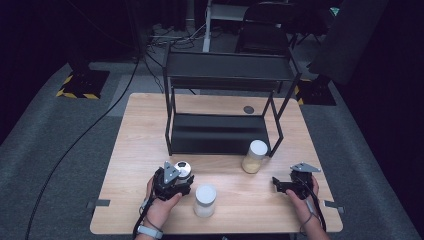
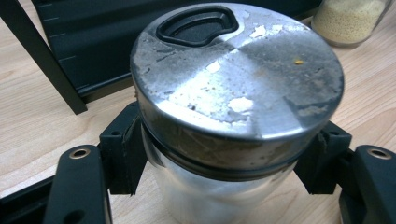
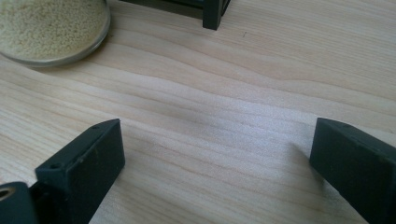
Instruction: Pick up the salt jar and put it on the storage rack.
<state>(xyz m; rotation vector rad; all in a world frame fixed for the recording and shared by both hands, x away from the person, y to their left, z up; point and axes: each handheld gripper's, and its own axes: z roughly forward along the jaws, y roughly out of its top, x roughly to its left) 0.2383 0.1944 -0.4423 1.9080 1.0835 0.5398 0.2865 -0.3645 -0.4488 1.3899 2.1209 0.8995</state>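
A glass jar with a scuffed metal lid [image 2: 238, 79] stands on the wooden table in front of the shelf's left side. My left gripper [image 2: 224, 158] is shut on it, one jaw pressed to each side just under the lid. From above, the metal-lidded jar [image 1: 183, 168] sits at the front of the left gripper [image 1: 180, 180]. My right gripper [image 3: 217, 154] is open, jaws wide apart just over bare wood, with nothing between them. In the high view the right gripper [image 1: 278, 184] is near the table's right front.
A black two-tier shelf [image 1: 227, 75] stands at the back middle of the table [image 1: 135, 130]. A jar of yellow grains [image 1: 254, 156] with a white lid stands by the shelf's front right leg [image 3: 215, 11]; the grain jar [image 3: 51, 28] lies ahead-left of the right gripper. A white jar [image 1: 205, 200] stands front centre.
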